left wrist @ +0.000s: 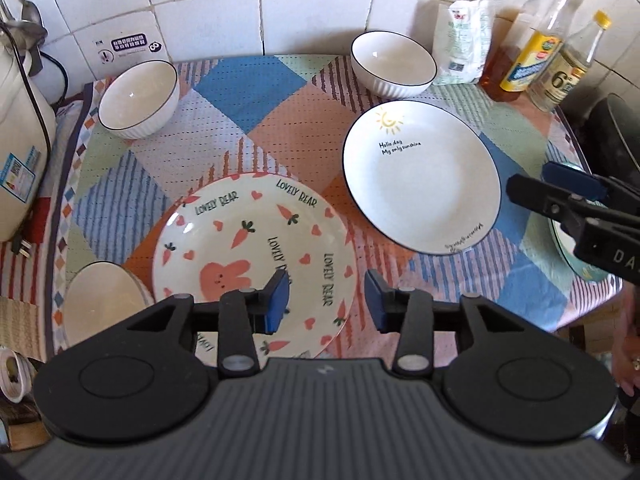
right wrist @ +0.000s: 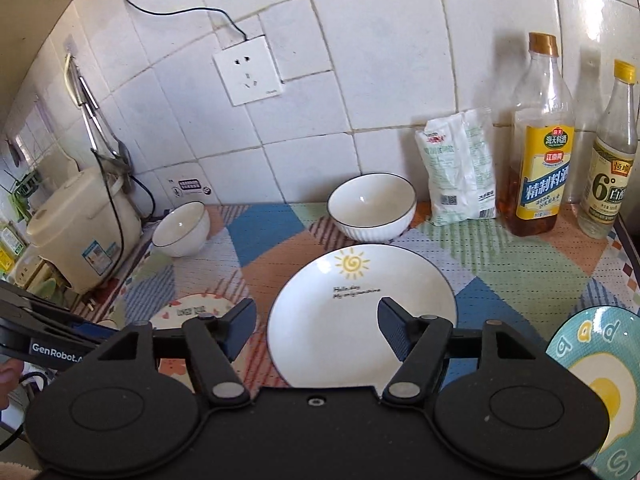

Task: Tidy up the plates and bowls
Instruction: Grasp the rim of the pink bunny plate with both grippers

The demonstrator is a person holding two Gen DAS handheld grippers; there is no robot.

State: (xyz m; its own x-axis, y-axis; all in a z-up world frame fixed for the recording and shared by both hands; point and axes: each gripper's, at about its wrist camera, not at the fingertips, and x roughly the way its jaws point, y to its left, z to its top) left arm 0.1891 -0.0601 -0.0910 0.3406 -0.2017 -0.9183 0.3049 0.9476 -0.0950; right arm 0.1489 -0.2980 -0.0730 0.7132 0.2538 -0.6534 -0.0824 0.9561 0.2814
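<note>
A carrot-and-rabbit plate (left wrist: 248, 264) lies on the patterned cloth, near left. My left gripper (left wrist: 327, 300) is open and empty above its right rim. A white sun plate (left wrist: 420, 176) (right wrist: 360, 316) lies at the right. My right gripper (right wrist: 316, 328) is open and empty over its near edge; it also shows in the left wrist view (left wrist: 560, 196). White bowls stand at back left (left wrist: 138, 98) (right wrist: 182, 230), back right (left wrist: 394, 62) (right wrist: 372, 206) and near left (left wrist: 102, 300). A teal egg plate (right wrist: 600, 384) lies at far right.
A rice cooker (right wrist: 80, 228) with a cord stands at the left. A white bag (right wrist: 460, 172) and two bottles (right wrist: 538, 140) (right wrist: 610, 160) stand at the back right against the tiled wall. A black pot (left wrist: 616, 132) sits past the cloth's right edge.
</note>
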